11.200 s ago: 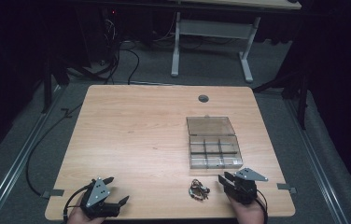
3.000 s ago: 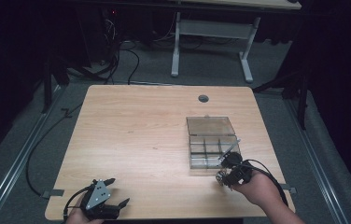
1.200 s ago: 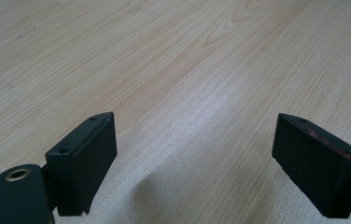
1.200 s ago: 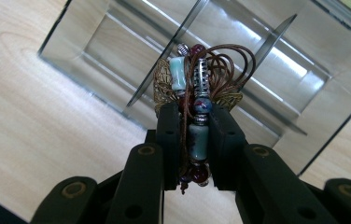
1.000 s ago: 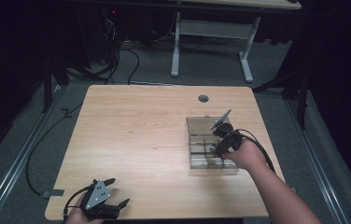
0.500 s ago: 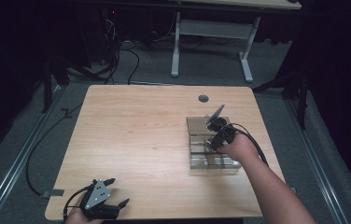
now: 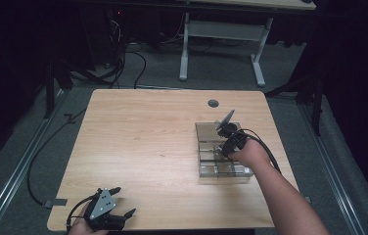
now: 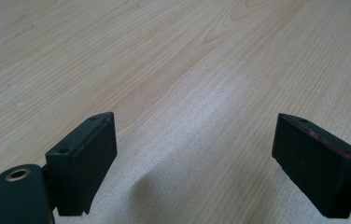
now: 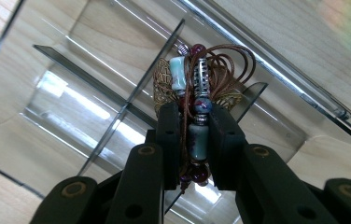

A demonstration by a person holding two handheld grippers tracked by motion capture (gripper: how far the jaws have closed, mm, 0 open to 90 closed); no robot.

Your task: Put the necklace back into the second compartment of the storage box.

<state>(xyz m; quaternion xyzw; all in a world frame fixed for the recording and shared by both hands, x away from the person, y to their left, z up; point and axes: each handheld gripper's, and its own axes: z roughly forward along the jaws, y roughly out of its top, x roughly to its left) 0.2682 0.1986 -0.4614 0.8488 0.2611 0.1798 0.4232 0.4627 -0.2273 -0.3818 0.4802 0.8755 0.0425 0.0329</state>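
Over the clear organizer box (image 7: 206, 169), at three o'clock, my right gripper (image 9: 193, 122) pinches a beaded necklace (image 9: 197, 84); its cord could snag a divider (image 9: 131, 100). Left gripper (image 7: 116, 215) sits spread.

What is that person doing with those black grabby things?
The right gripper is shut on a beaded cord bracelet and holds it above the clear compartment box on the wooden table, above the dividers. The bracelet is not let go yet. The left gripper sits open with nothing in it, over the table's near edge.
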